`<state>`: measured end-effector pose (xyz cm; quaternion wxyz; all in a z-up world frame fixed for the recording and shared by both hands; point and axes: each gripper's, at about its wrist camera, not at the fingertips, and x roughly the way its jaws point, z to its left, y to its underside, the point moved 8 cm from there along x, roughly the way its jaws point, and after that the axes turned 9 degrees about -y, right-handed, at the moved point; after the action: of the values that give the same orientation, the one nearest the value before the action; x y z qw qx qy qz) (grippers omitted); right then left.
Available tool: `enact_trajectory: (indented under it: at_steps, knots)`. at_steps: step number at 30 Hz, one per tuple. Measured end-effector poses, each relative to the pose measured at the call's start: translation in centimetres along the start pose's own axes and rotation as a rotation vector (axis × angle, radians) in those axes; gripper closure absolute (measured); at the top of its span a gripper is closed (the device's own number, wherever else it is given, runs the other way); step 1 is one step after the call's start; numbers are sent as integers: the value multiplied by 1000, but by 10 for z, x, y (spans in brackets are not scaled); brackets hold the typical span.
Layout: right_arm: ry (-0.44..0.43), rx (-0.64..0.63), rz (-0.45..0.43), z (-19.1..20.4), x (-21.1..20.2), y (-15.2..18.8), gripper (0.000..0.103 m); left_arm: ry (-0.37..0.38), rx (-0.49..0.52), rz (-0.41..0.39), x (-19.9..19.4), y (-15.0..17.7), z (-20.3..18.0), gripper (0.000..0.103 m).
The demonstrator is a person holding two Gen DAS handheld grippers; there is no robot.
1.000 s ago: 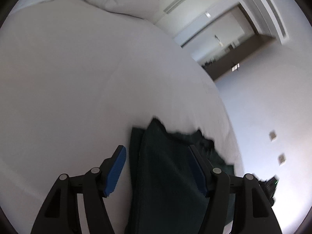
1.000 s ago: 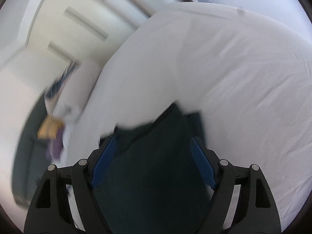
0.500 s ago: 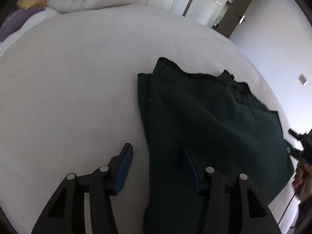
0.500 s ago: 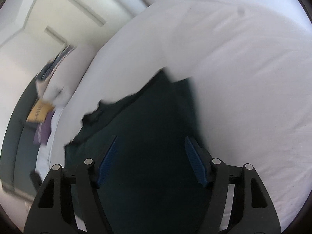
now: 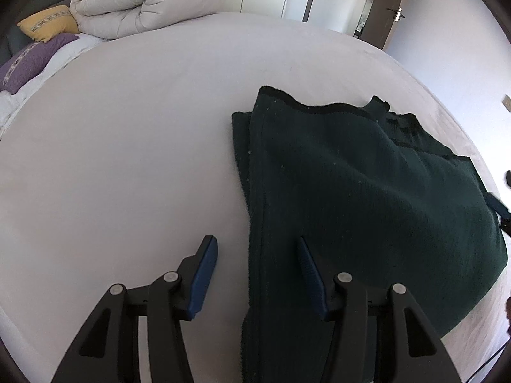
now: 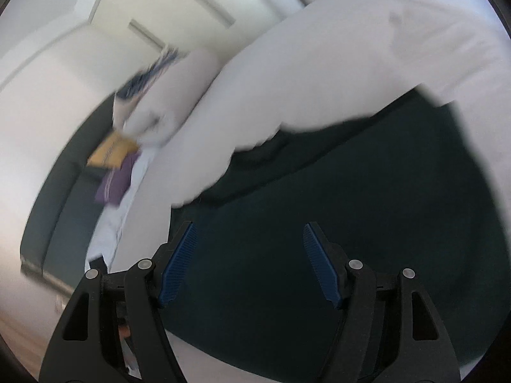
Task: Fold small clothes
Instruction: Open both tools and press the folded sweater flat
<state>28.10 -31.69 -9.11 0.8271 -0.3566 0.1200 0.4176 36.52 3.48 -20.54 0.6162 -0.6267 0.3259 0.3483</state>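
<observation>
A dark green knitted garment point(image 5: 367, 198) lies folded on the white bed point(image 5: 127, 146), right of centre in the left wrist view. My left gripper point(image 5: 257, 255) is open and empty, straddling the garment's near left edge, its right finger over the cloth. In the blurred right wrist view the same garment point(image 6: 351, 229) fills the lower right. My right gripper point(image 6: 249, 245) is open and empty, held above the cloth.
A rolled beige duvet point(image 5: 143, 3) lies at the far end of the bed, with a yellow cushion point(image 5: 48, 22) and a purple cushion point(image 5: 28, 60) at the far left. White wardrobe doors and a doorway stand behind. The bed's edge runs close along the garment's right side.
Both grippers have drawn back and tilted, so more of the garment shows. The right wrist view is swinging, and the garment has shifted right in it. Both stay open.
</observation>
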Motion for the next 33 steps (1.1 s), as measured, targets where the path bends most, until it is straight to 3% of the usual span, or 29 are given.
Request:
enact_trajectory:
  at_steps: [3,5,7,8,12,14,17,20,22,24,27,29,33]
  knots:
    - [27,30,57,-8,39,17,37,-8,12,-1,-2,3,1,47]
    - [45,79,37,-26,51,20,60,-9,18,-4,-6,7,5,47]
    - [22,159,-2,-44,47,16,74,-11,28,-1,-10,10,6,47]
    - [-2,211,-23,-53,42,13,76,-18,37,-1,-12,11,5,47]
    - [92,269,-131,-80,24,-12,76,-116,75,-69,-47,5,10,47]
    - [109,303,-192,-84,7,-18,74,-107,77,-115,-60,-8,3,47]
    - [33,299,-198,-70,-1,-21,73,-33,112,-197,-73,-41,-27,47]
    - [-99,244,-96,-32,26,-12,73,11,169,-238,-67,-68,-63,45]
    - [-133,211,-51,-16,43,-8,73,47,221,-229,-49,-81,-88,42]
    - [-162,190,2,-6,70,-5,73,17,247,-192,-18,-86,-100,42]
    - [-189,248,76,-16,109,0,74,4,232,-101,23,-73,-94,39]
    - [-166,293,80,-30,119,6,75,68,147,-124,26,-67,-78,37]
    - [-178,367,1,-58,143,-24,76,75,85,-117,24,-61,-57,37]
